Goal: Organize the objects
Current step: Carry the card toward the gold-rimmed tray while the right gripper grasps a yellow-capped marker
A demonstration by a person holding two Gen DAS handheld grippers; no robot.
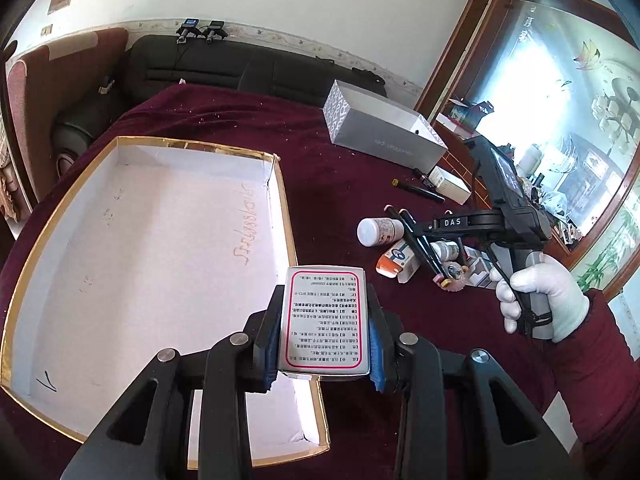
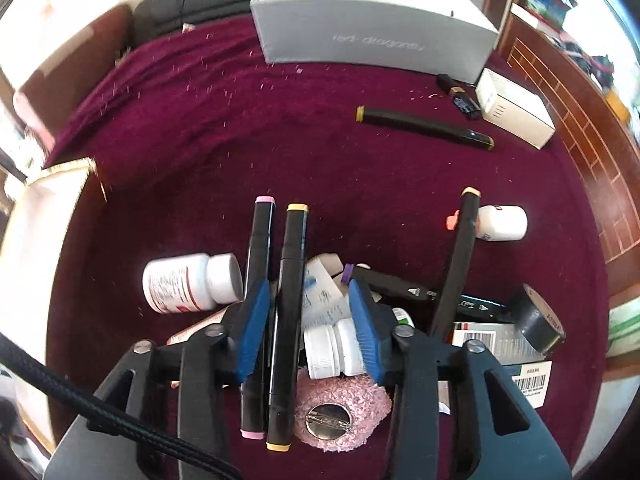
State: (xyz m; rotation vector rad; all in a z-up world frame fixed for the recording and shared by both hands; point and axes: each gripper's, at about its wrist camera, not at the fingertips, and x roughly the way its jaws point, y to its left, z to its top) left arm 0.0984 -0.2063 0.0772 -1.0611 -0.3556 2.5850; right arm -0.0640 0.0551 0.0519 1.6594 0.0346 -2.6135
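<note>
Medicine carton, white card with a red-bordered label [image 1: 324, 320], is clamped between the pads of the left gripper [image 1: 325, 300], over the near right rim of the shallow white gold-edged box [image 1: 200, 145]. Right gripper [image 2: 308, 286] jaws stand narrow. A black yellow-capped marker [image 2: 289, 300] sits between them, against the left pad only. A black pink-capped marker [image 2: 258, 248] lies outside that pad, above the maroon cloth [image 2: 240, 140].

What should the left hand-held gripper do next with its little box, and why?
Probably ease leftward in its view, then lower: the left hand-held gripper clamps the small printed box over the right rim of the open gold-rimmed box, not clear inside it.
</note>
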